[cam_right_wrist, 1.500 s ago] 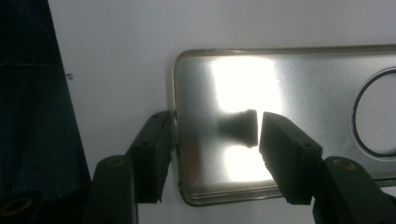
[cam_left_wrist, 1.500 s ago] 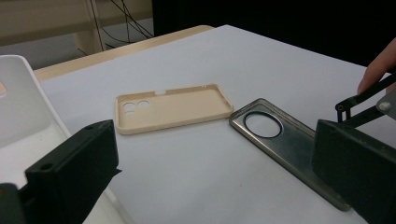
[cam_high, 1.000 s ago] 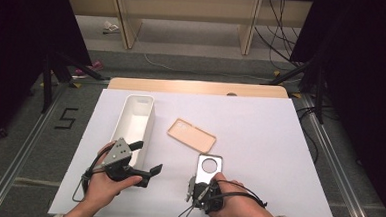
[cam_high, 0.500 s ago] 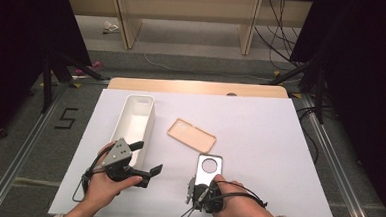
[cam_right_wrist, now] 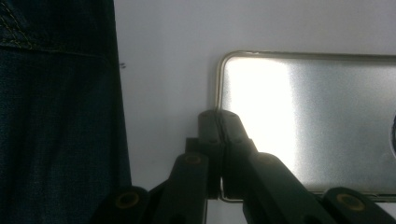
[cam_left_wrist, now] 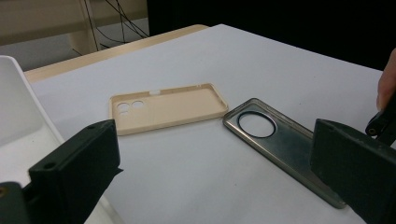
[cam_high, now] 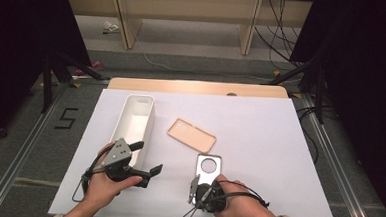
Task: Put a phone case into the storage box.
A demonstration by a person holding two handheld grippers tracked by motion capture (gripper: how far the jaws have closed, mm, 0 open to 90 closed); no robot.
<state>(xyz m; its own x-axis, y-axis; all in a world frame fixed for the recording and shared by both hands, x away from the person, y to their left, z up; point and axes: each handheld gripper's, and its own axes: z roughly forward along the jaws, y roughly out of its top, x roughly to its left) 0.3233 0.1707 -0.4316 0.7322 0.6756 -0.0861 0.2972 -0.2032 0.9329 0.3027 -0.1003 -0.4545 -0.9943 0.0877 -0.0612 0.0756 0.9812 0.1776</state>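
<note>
High view: a person works two claws at a white-covered bench (cam_high: 259, 137). The right claw (cam_high: 195, 184) is at the near edge of a silver phone case (cam_high: 208, 168) with a round camera opening, which lies flat just in front of that hand. A tan phone case (cam_high: 191, 135) rests just beyond it, apart from the long white bin (cam_high: 135, 119) on the left. The left claw (cam_high: 147, 158) hovers released beside the bin's near end, holding nothing. A "5" (cam_high: 66, 118) is marked on the floor left of the bench.

Left gripper view: between its spread jaws, the tan phone case (cam_left_wrist: 166, 107) and the silver phone case (cam_left_wrist: 280, 140) lie almost corner to corner; no brand can be read on either.

Right gripper view: the right claw (cam_right_wrist: 218, 116) has just been closing, and its jaws now meet clenched on the silver phone case's (cam_right_wrist: 317, 116) rim near one corner. The step in hand looks like the pickup; the next move calls for a clean lift without the thin edge slipping, probably toward the bin.
</note>
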